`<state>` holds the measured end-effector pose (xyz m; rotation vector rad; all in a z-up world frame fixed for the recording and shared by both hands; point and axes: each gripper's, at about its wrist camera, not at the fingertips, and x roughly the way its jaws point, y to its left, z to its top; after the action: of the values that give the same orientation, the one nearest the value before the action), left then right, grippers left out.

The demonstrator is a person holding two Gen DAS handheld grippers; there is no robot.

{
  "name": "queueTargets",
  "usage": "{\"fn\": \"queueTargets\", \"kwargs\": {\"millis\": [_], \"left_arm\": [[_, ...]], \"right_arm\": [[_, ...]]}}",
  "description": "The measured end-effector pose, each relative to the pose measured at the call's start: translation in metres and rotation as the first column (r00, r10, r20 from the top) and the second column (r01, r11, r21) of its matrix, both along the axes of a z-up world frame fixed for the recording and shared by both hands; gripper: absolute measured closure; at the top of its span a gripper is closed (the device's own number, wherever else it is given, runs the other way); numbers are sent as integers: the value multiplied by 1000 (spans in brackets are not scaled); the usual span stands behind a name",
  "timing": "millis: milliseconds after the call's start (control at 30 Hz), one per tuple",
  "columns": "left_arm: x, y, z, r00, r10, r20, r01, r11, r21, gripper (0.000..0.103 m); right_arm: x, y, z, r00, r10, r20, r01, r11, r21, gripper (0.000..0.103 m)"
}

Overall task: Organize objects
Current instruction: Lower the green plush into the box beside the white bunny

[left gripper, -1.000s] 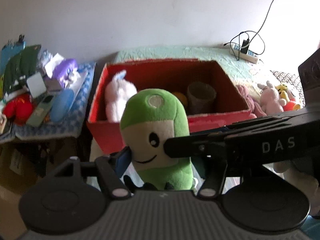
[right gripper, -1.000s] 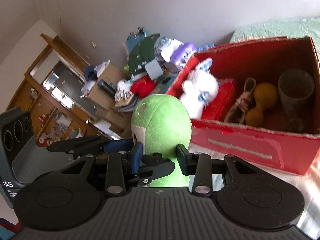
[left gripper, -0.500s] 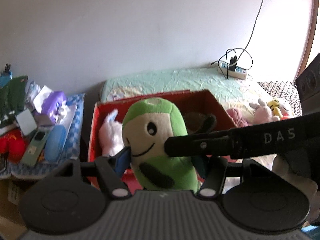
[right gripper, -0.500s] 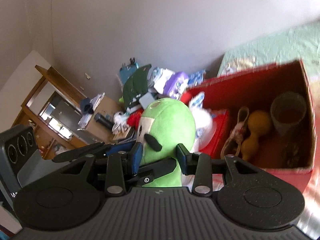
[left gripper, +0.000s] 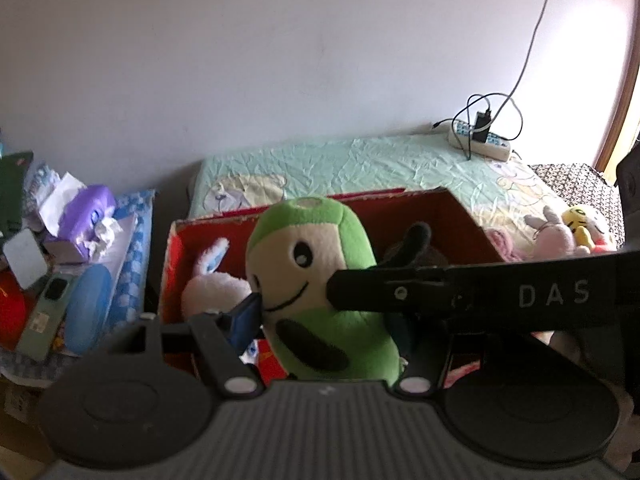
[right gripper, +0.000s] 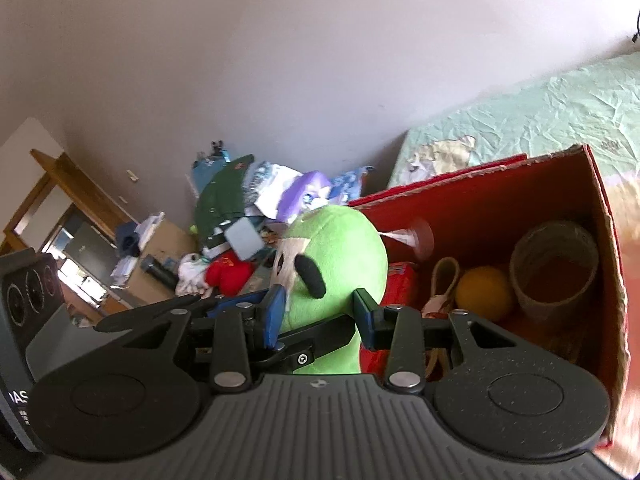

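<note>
A green and cream plush toy [left gripper: 320,288] with a smiling face is held between both grippers, raised over the open red cardboard box [left gripper: 456,208]. My left gripper [left gripper: 320,320] is shut on its lower body. My right gripper [right gripper: 320,312] is shut on it too, and its black arm crosses the left wrist view. In the right wrist view the plush [right gripper: 340,264] hangs over the box's left part [right gripper: 520,184]. The box holds a white plush [left gripper: 212,284], a brown cup [right gripper: 554,268], and an orange ball [right gripper: 484,294].
A cluttered side table [left gripper: 120,232] with a purple tissue box [left gripper: 86,212], a phone, and a red item stands left of the box. Pink and yellow plush toys [left gripper: 568,232] lie on the bed at right. A power strip [left gripper: 478,140] sits by the wall.
Both grippers have lifted the green plush from in front of the box up and forward over its opening. The plush has tilted, and its black arm now shows.
</note>
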<state>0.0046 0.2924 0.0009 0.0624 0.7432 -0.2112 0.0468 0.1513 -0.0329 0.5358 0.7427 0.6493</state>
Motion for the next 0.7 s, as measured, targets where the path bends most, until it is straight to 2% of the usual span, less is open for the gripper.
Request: {"fn": "queueTargets", "kwargs": {"millis": [233, 467, 533, 567, 700], "left_arm": [[25, 6, -26, 997, 15, -73, -15, 1000, 5, 39], [39, 8, -39, 993, 5, -114, -5, 1000, 4, 37], [41, 8, -44, 991, 4, -133, -4, 1000, 0, 38], [42, 8, -47, 990, 5, -142, -5, 1000, 0, 38], [42, 12, -55, 986, 19, -164, -18, 1000, 6, 38]], "right_arm": [[18, 6, -19, 997, -8, -71, 6, 1000, -28, 63], [28, 4, -29, 989, -47, -139, 39, 997, -60, 63], [32, 2, -35, 980, -81, -180, 66, 994, -85, 71], [34, 2, -39, 975, -102, -199, 82, 991, -108, 71], [39, -6, -50, 959, -89, -268, 82, 996, -35, 71]]}}
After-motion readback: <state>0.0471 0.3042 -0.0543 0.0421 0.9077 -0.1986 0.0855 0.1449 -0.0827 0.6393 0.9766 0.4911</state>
